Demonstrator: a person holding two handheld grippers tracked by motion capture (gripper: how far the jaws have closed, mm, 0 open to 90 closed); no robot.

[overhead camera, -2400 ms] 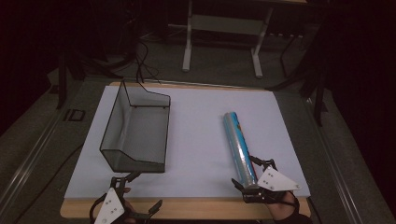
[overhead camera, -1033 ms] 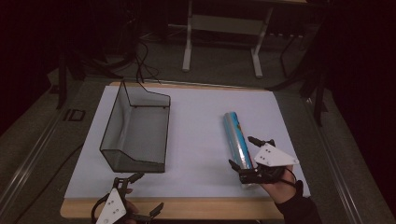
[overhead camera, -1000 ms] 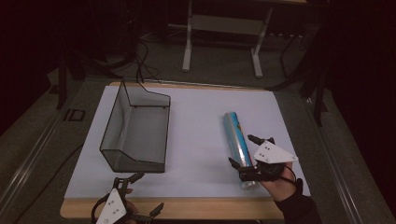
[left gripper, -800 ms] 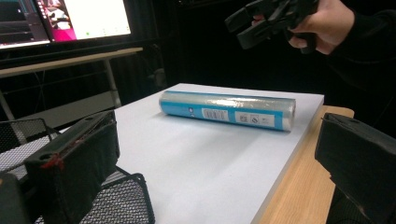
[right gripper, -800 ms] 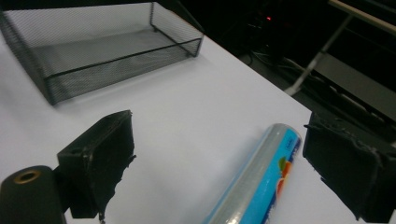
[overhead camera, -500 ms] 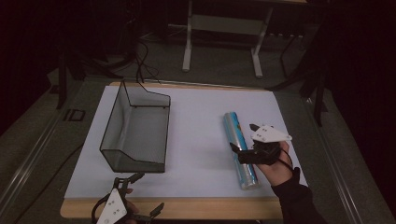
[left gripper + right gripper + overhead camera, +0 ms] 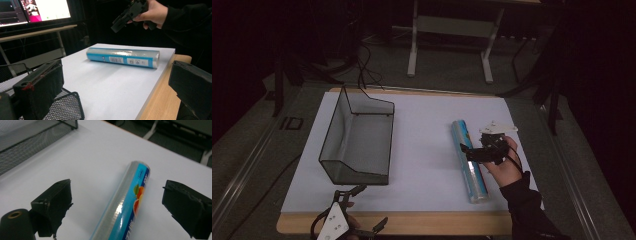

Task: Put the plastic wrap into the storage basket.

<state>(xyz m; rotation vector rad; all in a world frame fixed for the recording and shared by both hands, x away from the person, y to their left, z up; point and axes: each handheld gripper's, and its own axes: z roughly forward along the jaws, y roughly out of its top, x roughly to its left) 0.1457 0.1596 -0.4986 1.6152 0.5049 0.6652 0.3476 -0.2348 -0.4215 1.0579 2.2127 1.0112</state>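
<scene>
Roll (image 7: pixel 469 160) lying on our white sheet (image 7: pixel 422 150), we're hovering the right gripper (image 7: pixel 472 151) over it jaws wide open, left gripper (image 7: pixel 362 207) sitting open near the basket (image 7: pixel 357 140)

Dark room, grey floor (image 7: pixel 257 150), white-legged desk frame (image 7: pixel 452 30) behind, lit monitor (image 7: pixel 45 10)

Blue-labelled roll of cling film (image 7: pixel 469 160), lying flat on white table top, right of wire mesh basket (image 7: pixel 357 145)

Right gripper (image 7: pixel 117 202) jaws spread wide above a blue roll (image 7: pixel 125 205); mesh basket (image 7: pixel 30 142) at upper left
</scene>
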